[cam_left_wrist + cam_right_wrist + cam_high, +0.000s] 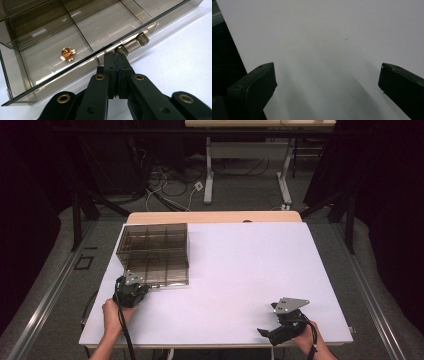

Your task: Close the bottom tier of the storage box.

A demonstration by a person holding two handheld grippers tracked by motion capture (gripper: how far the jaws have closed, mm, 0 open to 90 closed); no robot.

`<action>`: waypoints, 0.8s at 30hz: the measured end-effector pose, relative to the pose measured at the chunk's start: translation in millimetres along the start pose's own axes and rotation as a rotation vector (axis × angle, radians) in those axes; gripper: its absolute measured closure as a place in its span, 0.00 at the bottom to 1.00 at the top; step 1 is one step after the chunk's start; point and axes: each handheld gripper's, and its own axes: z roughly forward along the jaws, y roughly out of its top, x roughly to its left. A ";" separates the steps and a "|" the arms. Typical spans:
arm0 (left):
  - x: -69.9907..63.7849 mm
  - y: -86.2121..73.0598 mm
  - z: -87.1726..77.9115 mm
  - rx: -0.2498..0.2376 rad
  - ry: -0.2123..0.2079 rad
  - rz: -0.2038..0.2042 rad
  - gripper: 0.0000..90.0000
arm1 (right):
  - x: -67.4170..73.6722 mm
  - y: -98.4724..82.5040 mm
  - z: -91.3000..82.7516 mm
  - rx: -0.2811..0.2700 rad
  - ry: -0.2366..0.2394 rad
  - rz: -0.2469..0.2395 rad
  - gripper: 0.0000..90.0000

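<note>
A smoky clear box (155, 250) with several compartments stands on the left of the white table (240, 270). Its bottom drawer (75, 57) is slid out toward me, and a small gold rose-shaped piece (67, 53) lies in the drawer's near compartment. My left gripper (116, 53) is at the drawer front, its jaws pressed together with the tips pinching the left end of the clear bar handle (133, 43). In the high view the left gripper (131, 290) sits at the box's near left corner. My right gripper (280, 322) rests at the front right, jaws wide apart over bare table (324, 62).
The table's far wooden edge (215, 216) lies behind the box. Cables and a second table's legs (208, 175) stand on the floor beyond. The wide white surface stretches right of the box.
</note>
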 end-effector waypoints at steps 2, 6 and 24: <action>-0.2 0.3 1.1 -0.008 -0.004 -0.001 0.98 | 0.1 0.0 0.0 0.000 0.000 0.000 0.01; -0.7 1.2 3.6 -0.019 0.008 0.003 0.99 | -0.4 -0.2 -0.2 0.001 -0.001 0.001 0.01; 3.8 2.1 9.0 -0.060 0.049 -0.031 1.00 | -0.4 0.0 1.3 0.004 0.005 0.008 0.01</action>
